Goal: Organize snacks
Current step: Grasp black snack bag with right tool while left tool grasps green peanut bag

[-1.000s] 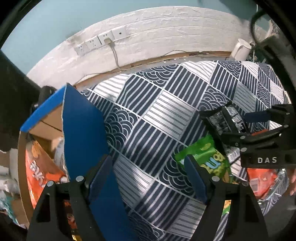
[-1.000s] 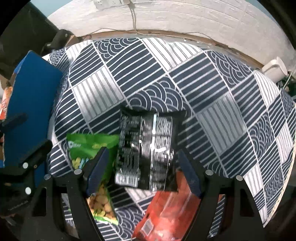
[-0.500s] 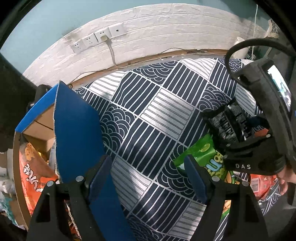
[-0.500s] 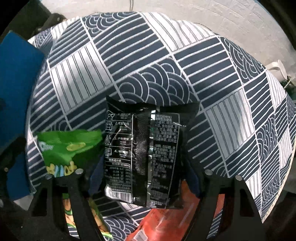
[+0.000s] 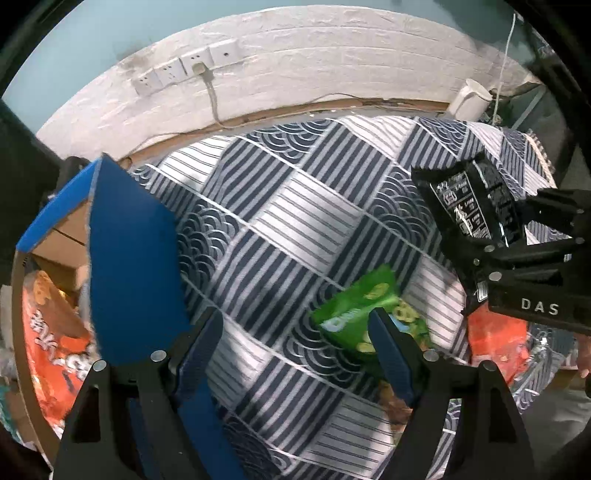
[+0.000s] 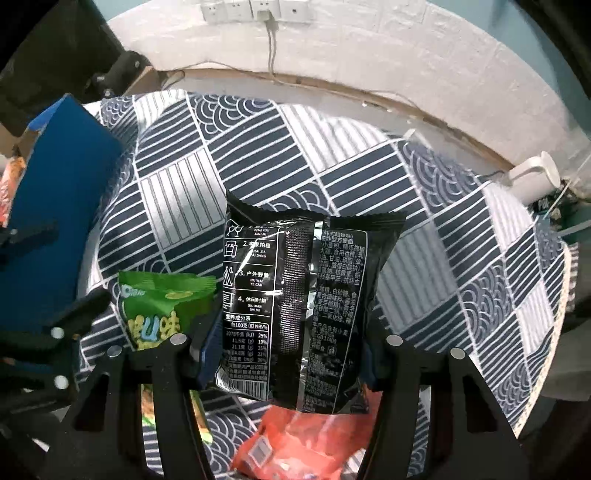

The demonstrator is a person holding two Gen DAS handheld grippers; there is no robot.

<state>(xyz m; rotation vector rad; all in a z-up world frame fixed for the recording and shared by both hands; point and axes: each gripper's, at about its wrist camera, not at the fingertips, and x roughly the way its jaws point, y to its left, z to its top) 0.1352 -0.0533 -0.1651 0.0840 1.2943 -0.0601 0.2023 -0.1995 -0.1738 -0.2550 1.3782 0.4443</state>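
Right gripper (image 6: pixel 284 354): its jaws are closing on the black noodle packet (image 6: pixel 295 314), which sits between the 2 blue pads and hangs clear of the cloth, its printed back facing the camera.
Black noodle packet, seen from the left wrist (image 5: pixel 476 210): held up at the right edge of that view in the other tool's black frame.
Left gripper (image 5: pixel 295 347): jaws wide apart, nothing between them, pointing down at the patterned tablecloth (image 5: pixel 295 221).
Green snack bag (image 6: pixel 162 306): lying on the cloth just left of the black packet; in the left wrist view (image 5: pixel 365 317) it sits beside that gripper's right finger.
Red snack bag (image 6: pixel 306 439): on the cloth beneath the lifted packet, partly hidden by it.
Blue-flapped cardboard box (image 5: pixel 129 258): at the table's left edge, flap raised, with an orange snack bag (image 5: pixel 55 339) inside.
Wall sockets (image 6: pixel 255 7): on the white brick wall behind, 1 with a cable plugged in.
White kettle (image 6: pixel 532 177): far right, by the wall.
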